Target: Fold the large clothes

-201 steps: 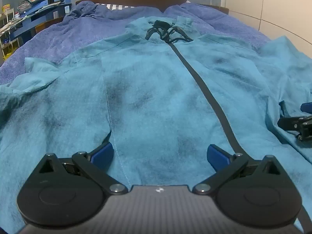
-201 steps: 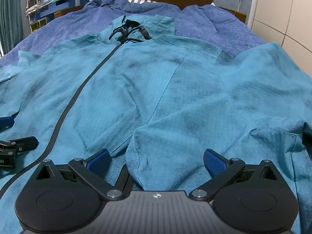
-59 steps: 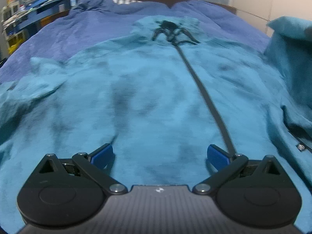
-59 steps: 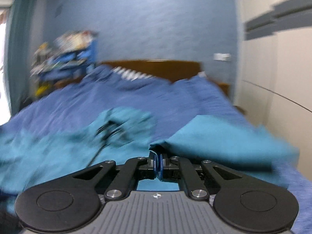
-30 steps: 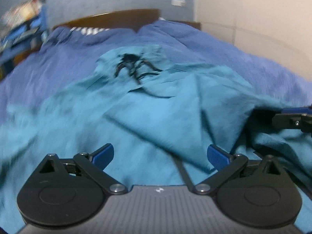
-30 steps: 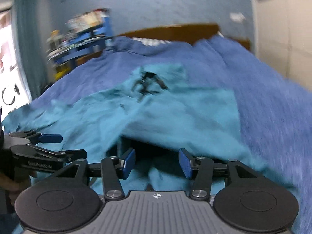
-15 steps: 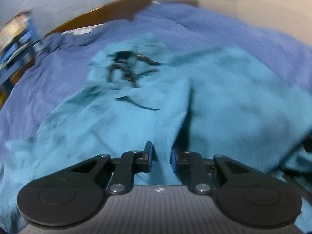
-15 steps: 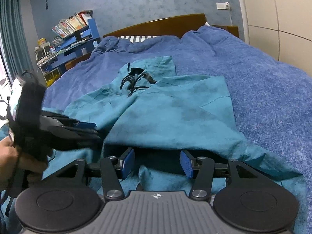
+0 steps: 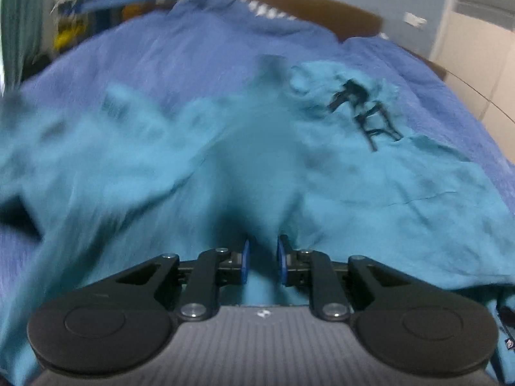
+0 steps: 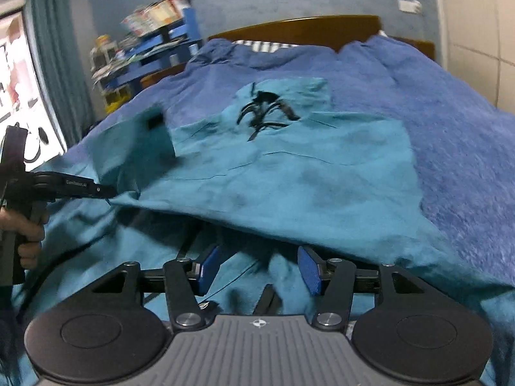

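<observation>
A large teal jacket (image 10: 305,173) with black collar cords (image 10: 264,109) lies on the blue bedspread (image 10: 450,122). Its right side is folded over onto the body. My left gripper (image 9: 261,259) is shut on a bunched fold of the jacket (image 9: 264,173) and holds it lifted; it also shows at the left of the right wrist view (image 10: 106,191), pinching the folded edge. My right gripper (image 10: 256,268) is open and empty, low over the jacket's lower part, just under the folded edge. The left wrist view is motion-blurred.
A wooden headboard (image 10: 305,29) stands at the far end of the bed. A blue shelf with books (image 10: 157,38) stands at the far left beside a curtain (image 10: 58,74). White cabinet doors (image 10: 482,32) run along the right.
My left gripper, closed on the jacket fold, has swung left and lifted it. My right gripper, which carried the right side over and let go, stays open.
</observation>
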